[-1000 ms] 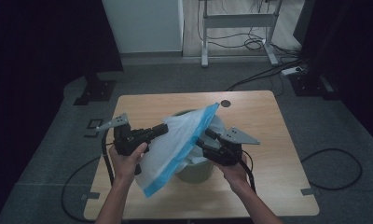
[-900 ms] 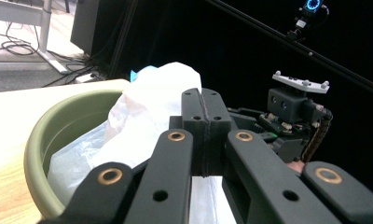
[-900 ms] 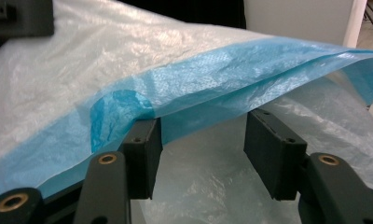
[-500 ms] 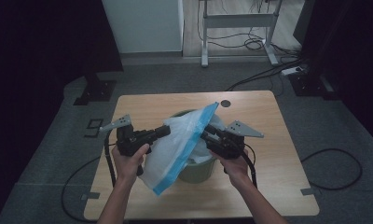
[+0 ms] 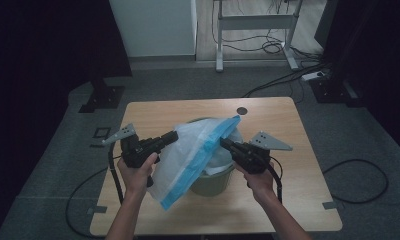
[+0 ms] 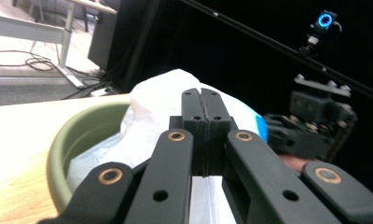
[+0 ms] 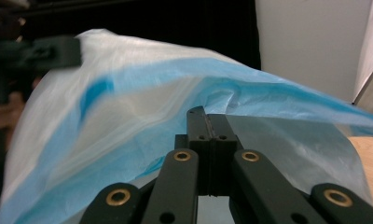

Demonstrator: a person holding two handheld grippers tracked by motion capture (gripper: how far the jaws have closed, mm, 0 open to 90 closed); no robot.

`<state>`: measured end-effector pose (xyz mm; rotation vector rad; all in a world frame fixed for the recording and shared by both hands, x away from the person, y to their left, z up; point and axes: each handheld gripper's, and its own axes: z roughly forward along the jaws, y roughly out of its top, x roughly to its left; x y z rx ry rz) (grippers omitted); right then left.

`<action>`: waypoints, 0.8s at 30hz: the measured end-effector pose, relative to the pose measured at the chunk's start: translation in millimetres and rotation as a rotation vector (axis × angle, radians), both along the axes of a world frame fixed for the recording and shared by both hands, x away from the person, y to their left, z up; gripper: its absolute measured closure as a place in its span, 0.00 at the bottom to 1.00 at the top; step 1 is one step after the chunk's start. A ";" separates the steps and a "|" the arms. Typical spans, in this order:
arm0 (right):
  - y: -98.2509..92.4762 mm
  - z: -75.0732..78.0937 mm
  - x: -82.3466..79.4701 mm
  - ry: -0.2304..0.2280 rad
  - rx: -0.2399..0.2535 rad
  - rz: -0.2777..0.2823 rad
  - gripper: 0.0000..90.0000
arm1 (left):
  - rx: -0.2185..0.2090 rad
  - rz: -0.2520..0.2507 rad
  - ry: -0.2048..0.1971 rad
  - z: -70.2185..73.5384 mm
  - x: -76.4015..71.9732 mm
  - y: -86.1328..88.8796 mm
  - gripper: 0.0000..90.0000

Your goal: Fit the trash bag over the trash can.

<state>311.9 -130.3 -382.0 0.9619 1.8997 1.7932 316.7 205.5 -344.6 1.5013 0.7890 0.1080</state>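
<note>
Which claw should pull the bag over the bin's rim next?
Probably the right claw: it has just closed on the bag directly above the green bin, while the left claw pinches the side hanging outside it.

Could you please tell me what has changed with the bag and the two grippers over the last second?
The right gripper has just been closing its jaws and now pinches the white and blue plastic bag on its side, in the right gripper view. The bag's lower end has sagged a little toward the table's near edge. The left gripper stayed shut on the bag's other side, and the green bucket kept its place.
</note>
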 end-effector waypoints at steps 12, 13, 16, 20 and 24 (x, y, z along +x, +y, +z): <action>-55.7 2.1 -29.5 -0.031 -0.032 -0.033 0.99 | -0.047 0.082 -0.004 -11.9 3.5 14.9 1.00; -60.9 0.9 -32.4 -0.029 -0.030 -0.039 0.99 | -0.055 0.084 -0.004 -13.4 2.5 17.3 1.00; -73.8 -3.9 -40.5 -0.041 -0.062 -0.066 0.99 | -0.063 0.096 -0.002 -17.9 -0.6 24.2 1.00; -90.2 -16.6 -45.4 -0.015 -0.063 -0.097 0.99 | -0.079 0.106 0.014 -29.0 -6.0 34.2 1.00; -98.3 -32.3 -47.6 0.023 -0.058 -0.115 0.99 | -0.096 0.121 0.028 -41.2 -12.7 44.3 1.00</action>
